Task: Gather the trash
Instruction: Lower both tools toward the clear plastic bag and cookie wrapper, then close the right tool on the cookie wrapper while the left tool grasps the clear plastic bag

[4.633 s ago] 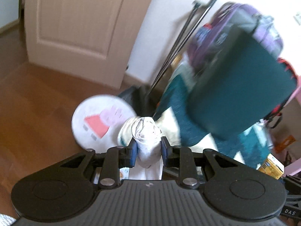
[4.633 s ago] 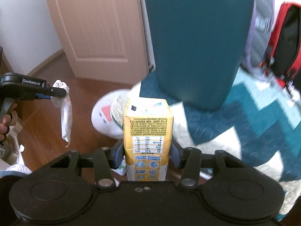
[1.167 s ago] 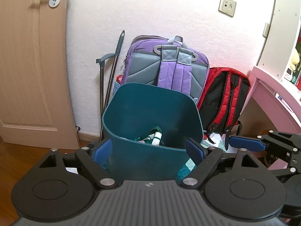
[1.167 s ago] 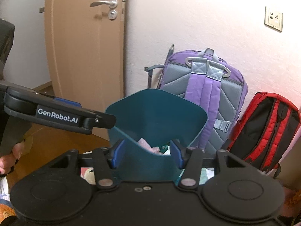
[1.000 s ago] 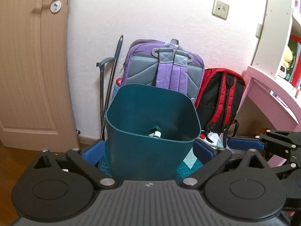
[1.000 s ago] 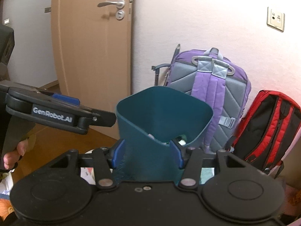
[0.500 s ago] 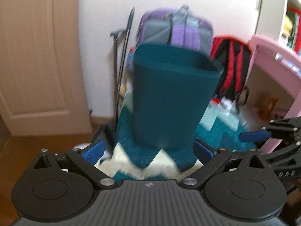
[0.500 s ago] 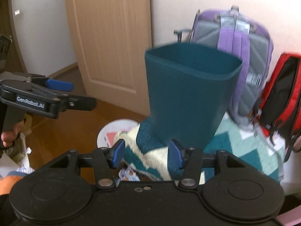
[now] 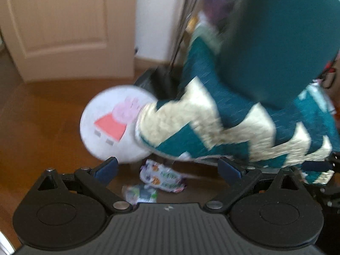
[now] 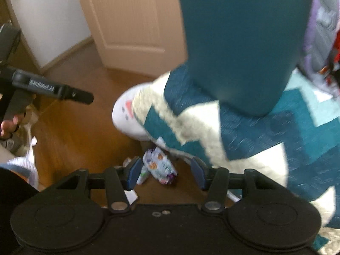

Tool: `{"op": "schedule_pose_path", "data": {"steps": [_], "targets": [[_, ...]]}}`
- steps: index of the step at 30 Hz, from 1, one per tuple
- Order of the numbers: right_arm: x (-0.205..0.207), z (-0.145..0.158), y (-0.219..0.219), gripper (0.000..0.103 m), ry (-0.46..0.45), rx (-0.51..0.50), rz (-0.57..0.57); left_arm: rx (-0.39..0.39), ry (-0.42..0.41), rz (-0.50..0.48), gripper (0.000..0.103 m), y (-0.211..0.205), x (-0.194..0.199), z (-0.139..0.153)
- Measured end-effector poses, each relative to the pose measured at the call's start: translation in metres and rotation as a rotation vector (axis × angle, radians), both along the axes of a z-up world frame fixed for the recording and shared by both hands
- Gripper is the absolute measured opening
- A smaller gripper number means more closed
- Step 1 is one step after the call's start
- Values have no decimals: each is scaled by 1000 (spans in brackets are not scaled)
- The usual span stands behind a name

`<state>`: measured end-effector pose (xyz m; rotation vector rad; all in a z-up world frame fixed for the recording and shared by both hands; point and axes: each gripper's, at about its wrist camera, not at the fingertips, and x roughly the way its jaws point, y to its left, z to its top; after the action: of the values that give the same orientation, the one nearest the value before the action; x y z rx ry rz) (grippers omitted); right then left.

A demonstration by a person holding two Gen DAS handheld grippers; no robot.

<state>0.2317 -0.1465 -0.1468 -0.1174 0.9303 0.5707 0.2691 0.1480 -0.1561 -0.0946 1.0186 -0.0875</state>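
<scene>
Both grippers are spread wide and empty. The crumpled wrapper (image 10: 159,166) lies on the floor between the right gripper (image 10: 165,175) fingers, seemingly nearer than the left gripper (image 9: 167,167).

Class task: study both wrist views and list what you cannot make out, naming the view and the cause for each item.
- Teal bin contents: both views show only its outer wall.
- Printed wrappers on the floor: motion blur makes the print unreadable in both views.
- Round white disc: the rug covers its right edge.
- Purple backpack: right wrist view, blurred and cut by the bin.
</scene>
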Motion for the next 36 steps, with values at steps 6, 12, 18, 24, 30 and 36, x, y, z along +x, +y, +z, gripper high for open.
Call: {"op": "schedule_pose_path", "data": {"steps": [6,12,18,24,30,36], "targets": [[22,-67,22,53,85,-21,28,-21,117,88,101,35,20,-77],[43,-145,54,52,187,-112,72,-47,238,182,101,67,40,-162],[58,-214,96,51,217,-219,181,-27,268,82,101,61,48,-230],[80,-268,127,51,220,-279,263,119,234,-169,101,21,43,-287],[94,-310,146,51,199,-346,342,366,116,-496,100,-31,21,-326],[96,-338,160,51,131,-413,453,493,72,-665,100,-51,14,-359]]}}
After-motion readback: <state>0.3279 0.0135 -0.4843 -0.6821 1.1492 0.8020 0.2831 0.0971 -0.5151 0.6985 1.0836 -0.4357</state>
